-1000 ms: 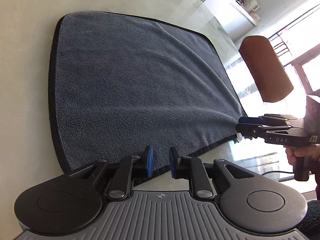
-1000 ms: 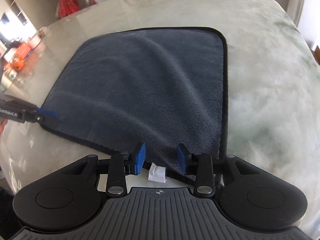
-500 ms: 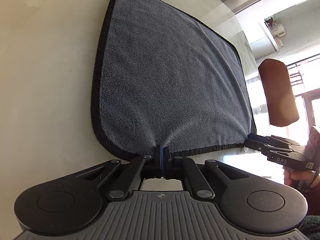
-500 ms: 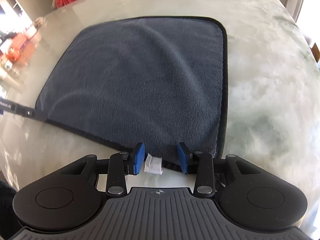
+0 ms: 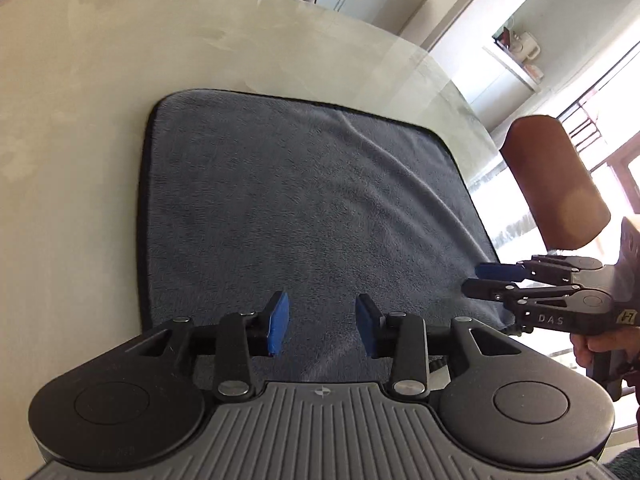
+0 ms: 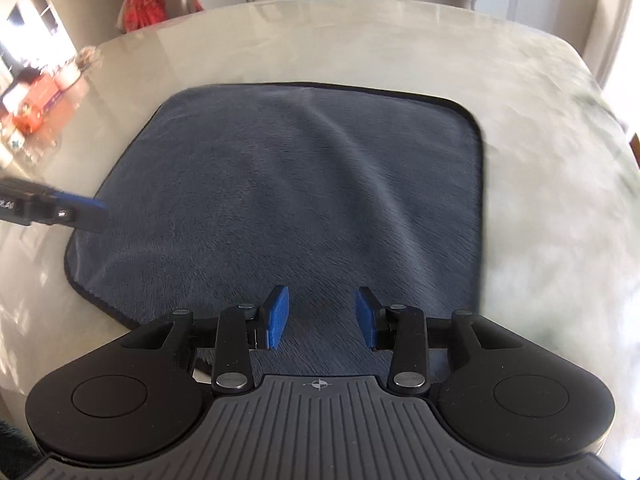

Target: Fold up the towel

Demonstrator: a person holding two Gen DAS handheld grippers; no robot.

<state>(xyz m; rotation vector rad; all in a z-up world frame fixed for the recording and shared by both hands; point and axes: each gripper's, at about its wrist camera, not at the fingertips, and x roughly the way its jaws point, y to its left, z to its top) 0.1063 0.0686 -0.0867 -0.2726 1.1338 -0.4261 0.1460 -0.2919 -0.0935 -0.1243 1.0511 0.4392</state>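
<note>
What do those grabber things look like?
Both look alike: a ribbed grey body, two round black discs, black jointed arms with silver screws, and blue finger pads. The right gripper, seen side-on, has white "DAS" letters and a small tag. The left gripper also bears white lettering, cut off.

Pale marble table (image 6: 560,200), brown chair (image 5: 554,184), sunlit window (image 5: 624,136).

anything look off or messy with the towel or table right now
Nothing is spilled or damaged. The grey plush towel with black edging lies spread on the pale marble-look table, not quite smooth: soft ridges run diagonally across its middle. Both the left hand-held gripper and right hand-held gripper are open above its near edge.
</note>
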